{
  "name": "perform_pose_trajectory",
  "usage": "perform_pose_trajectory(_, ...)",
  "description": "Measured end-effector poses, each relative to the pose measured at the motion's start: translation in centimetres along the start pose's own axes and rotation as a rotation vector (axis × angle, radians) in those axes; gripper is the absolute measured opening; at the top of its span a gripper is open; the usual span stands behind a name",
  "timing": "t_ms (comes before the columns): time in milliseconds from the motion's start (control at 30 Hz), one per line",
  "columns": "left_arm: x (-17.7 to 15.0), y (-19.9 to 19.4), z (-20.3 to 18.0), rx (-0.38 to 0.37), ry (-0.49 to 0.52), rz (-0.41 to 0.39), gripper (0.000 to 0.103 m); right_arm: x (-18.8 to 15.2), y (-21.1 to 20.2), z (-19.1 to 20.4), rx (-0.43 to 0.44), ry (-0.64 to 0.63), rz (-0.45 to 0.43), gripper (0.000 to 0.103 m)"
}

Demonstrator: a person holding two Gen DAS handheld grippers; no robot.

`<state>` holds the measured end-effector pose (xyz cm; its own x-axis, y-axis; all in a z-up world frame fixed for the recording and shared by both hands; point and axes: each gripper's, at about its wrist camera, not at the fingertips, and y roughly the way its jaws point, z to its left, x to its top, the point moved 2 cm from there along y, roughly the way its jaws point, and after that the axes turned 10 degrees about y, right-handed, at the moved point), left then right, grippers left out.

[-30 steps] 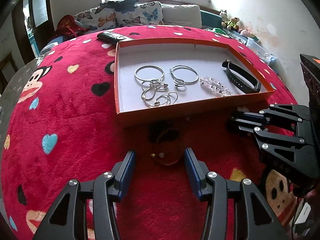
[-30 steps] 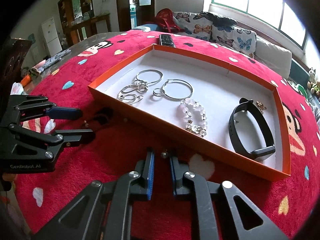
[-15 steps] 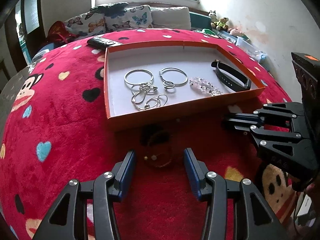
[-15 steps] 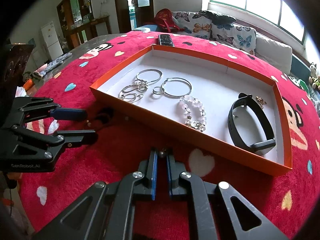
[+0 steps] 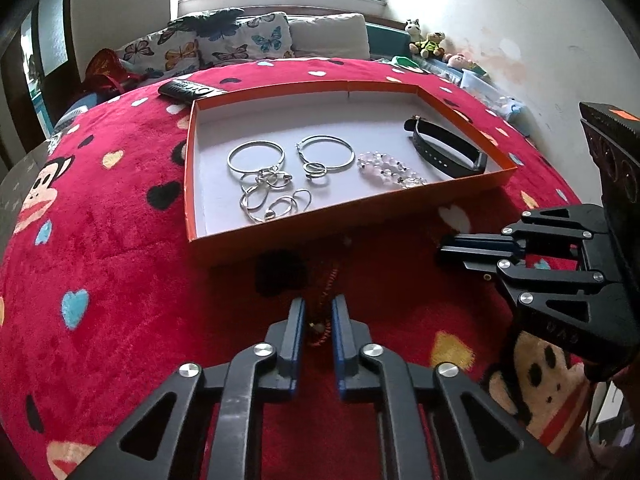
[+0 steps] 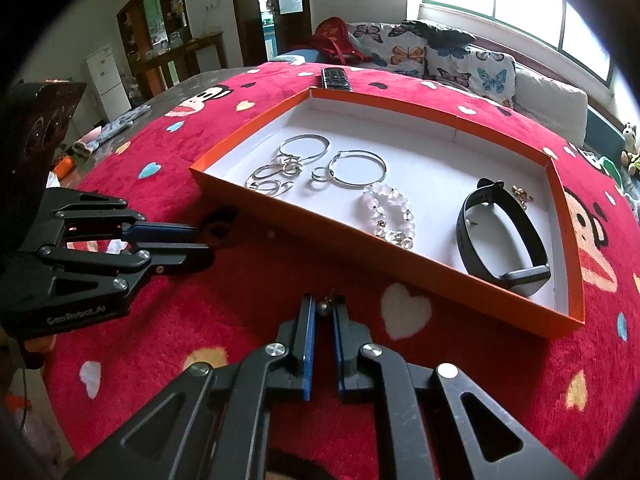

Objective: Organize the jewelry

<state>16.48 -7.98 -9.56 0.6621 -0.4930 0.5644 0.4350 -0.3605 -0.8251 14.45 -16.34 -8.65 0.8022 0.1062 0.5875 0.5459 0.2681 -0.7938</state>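
Since earlier frame left tool [image 5: 318, 312] narrowed onto red string bracelet [image 5: 320, 330]; right tool [image 6: 324, 310] pinches small earring [image 6: 323, 307], seemingly. Next: lift both, carry into orange tray [image 6: 420, 264] above.

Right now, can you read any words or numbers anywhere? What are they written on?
"GenRobot.AI": on the body of the left tongs, seen from the right wrist view.
Raised letters on the right tongs: too blurred to read.
Remote: button marks too small to read.
Box, blanket: pictures only, no words.
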Motion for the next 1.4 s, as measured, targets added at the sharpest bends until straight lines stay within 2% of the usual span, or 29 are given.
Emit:
perform_pose_trajectory(667,-2.8,-2.8,-2.7,0.003,-0.007,0.006,0.006,-2.4,-1.7,1.1,0.012,-0.005,0.006,0.01)
perform_pose_trajectory(1133,-4.4,-5.6,-4.5,0.012,-0.02,-0.02,0.006,-3.4,-3.4,1.5,0.03,0.002,-0.014,0.01)
perform_pose_trajectory(1400,-4.1,-8.0,-5.4,0.019,-0.008,-0.065,0.006,-3.8,-5.1,1.4,0.054,0.021,-0.036,0.01)
